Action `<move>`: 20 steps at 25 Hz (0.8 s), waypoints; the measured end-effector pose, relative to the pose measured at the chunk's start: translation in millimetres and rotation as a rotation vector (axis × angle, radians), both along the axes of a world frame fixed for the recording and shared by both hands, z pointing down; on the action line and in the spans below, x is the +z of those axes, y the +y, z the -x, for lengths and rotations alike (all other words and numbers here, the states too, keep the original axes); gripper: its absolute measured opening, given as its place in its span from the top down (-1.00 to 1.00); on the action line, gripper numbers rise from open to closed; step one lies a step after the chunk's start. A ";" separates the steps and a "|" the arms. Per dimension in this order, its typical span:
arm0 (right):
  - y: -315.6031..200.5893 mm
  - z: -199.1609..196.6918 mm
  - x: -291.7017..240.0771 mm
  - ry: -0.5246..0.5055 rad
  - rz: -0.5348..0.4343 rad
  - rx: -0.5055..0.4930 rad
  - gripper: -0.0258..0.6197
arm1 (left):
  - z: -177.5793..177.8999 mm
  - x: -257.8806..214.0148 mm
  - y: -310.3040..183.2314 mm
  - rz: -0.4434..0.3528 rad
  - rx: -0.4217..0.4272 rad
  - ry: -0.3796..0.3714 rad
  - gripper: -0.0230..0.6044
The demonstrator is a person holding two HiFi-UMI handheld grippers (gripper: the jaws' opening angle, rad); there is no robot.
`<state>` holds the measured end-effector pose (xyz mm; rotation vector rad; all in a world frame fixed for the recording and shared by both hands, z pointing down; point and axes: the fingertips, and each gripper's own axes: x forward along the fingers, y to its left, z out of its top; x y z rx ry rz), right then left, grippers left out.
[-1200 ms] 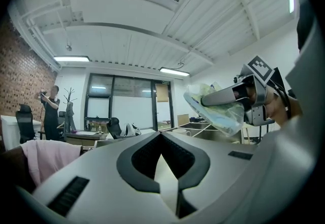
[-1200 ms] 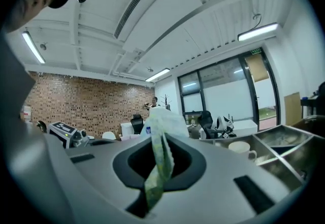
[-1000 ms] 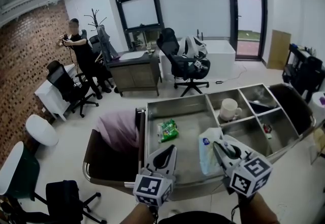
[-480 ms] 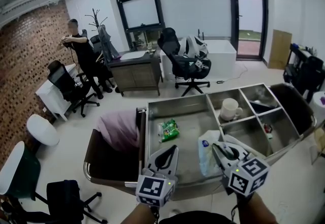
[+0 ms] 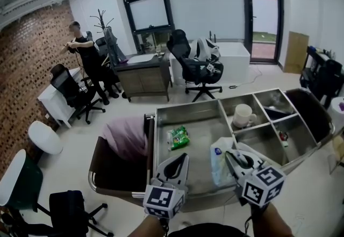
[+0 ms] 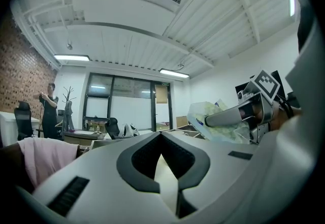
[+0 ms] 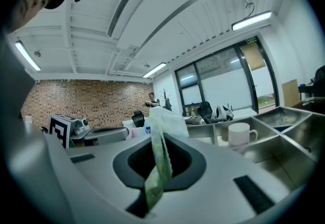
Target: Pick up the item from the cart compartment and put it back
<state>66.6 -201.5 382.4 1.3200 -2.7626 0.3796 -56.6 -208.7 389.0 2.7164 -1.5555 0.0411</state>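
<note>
The packet (image 5: 217, 163), a floppy white and pale-green plastic one with a blue spot on it, is pinched edge-on between the fingers of the right gripper (image 5: 230, 155). It's held up over the right side of the cart's (image 5: 185, 114) big compartment, close to the divider. Whether its bottom edge is clear of the steel floor can't be told. The left gripper (image 5: 184, 157) is held level just to the left of it, fingers pressed together with nothing caught between them. A green snack bag (image 5: 178, 137) is seen lying further back in that same compartment. A white mug (image 5: 243, 116) is stood upright in the next compartment along, and a pink cloth (image 5: 124, 136) is draped in the bin at the cart's left end.
</note>
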 end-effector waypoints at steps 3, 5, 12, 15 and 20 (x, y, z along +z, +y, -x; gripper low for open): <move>-0.3 0.1 0.1 -0.002 -0.002 -0.001 0.85 | 1.4 0.8 -1.1 -0.008 -0.004 -0.003 0.93; -0.1 -0.3 0.3 -0.001 -0.001 0.000 0.85 | 0.5 0.1 -0.4 -0.006 -0.004 -0.006 0.93; 2.4 1.1 -1.9 0.009 -0.002 -0.005 0.85 | -1.4 -1.0 3.1 -0.020 0.002 -0.031 0.93; 1.9 1.1 -4.7 0.010 -0.008 -0.006 0.85 | -0.7 -1.6 3.7 -0.023 0.000 -0.032 0.93; -2.7 -1.0 -9.5 0.015 -0.025 0.001 0.85 | 1.2 -0.9 3.3 -0.034 0.000 -0.035 0.93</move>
